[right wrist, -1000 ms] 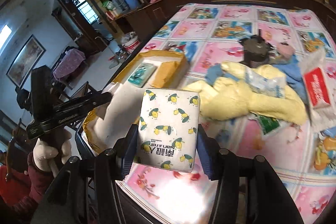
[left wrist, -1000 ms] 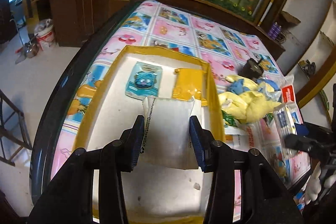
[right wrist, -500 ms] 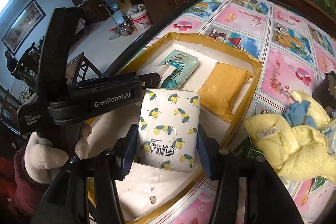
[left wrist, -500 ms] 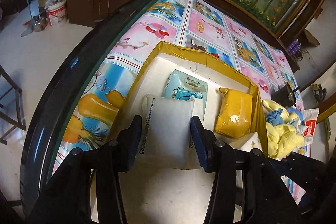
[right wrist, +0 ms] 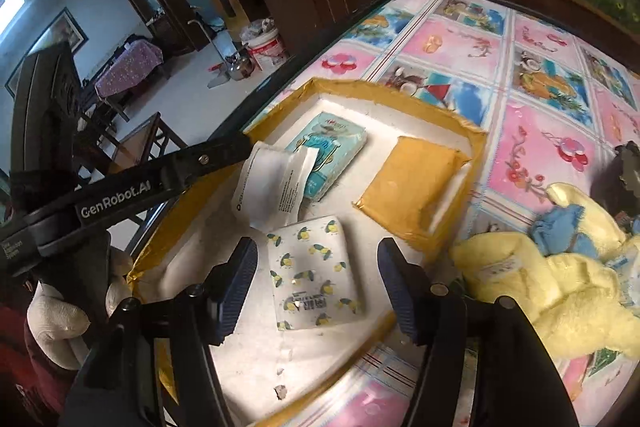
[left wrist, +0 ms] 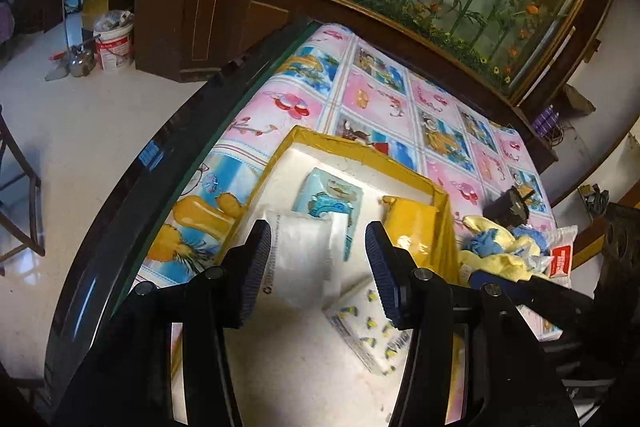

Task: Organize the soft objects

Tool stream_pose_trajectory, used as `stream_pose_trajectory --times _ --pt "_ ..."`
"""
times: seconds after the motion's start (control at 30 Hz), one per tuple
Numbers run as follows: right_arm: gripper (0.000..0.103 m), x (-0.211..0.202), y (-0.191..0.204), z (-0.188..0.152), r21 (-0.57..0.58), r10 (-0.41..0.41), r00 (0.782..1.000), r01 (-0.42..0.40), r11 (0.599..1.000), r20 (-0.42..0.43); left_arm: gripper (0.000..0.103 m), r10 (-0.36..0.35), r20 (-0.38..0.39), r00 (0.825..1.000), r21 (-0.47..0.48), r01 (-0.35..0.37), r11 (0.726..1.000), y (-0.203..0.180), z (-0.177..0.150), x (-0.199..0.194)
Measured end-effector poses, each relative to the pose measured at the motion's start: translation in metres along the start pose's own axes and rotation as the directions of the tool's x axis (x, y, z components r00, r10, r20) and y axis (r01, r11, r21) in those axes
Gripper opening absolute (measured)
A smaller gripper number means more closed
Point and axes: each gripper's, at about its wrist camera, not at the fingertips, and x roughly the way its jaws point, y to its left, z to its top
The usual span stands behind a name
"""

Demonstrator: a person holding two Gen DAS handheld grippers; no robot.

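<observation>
The yellow-rimmed tray [right wrist: 472, 131] already holds four packs, so what remains is the yellow plush pile [right wrist: 560, 291] on the tablecloth [right wrist: 540, 131], lying at about three o'clock from your right gripper [right wrist: 318, 283], its long axis running roughly nine to three. That arm is nearer. Your right gripper is spread wide above the lemon-print tissue pack [right wrist: 314, 279], gripping nothing. Your left gripper [left wrist: 318, 271] is likewise spread over the white pouch [left wrist: 298, 263], with the pile off at three o'clock.
</observation>
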Motion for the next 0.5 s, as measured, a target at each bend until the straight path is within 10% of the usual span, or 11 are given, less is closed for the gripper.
stream_pose_trajectory --times 0.27,0.5 --pt "0.063 -0.095 -0.119 -0.031 0.200 -0.246 0.962 0.220 0.955 0.116 0.063 -0.203 0.044 0.978 0.094 0.198 0.976 -0.072 -0.043 -0.043" --pt "0.063 -0.114 -0.162 -0.062 0.292 -0.261 0.959 0.220 0.931 0.109 0.063 -0.262 -0.063 0.963 0.119 0.268 0.956 -0.111 -0.076 -0.032"
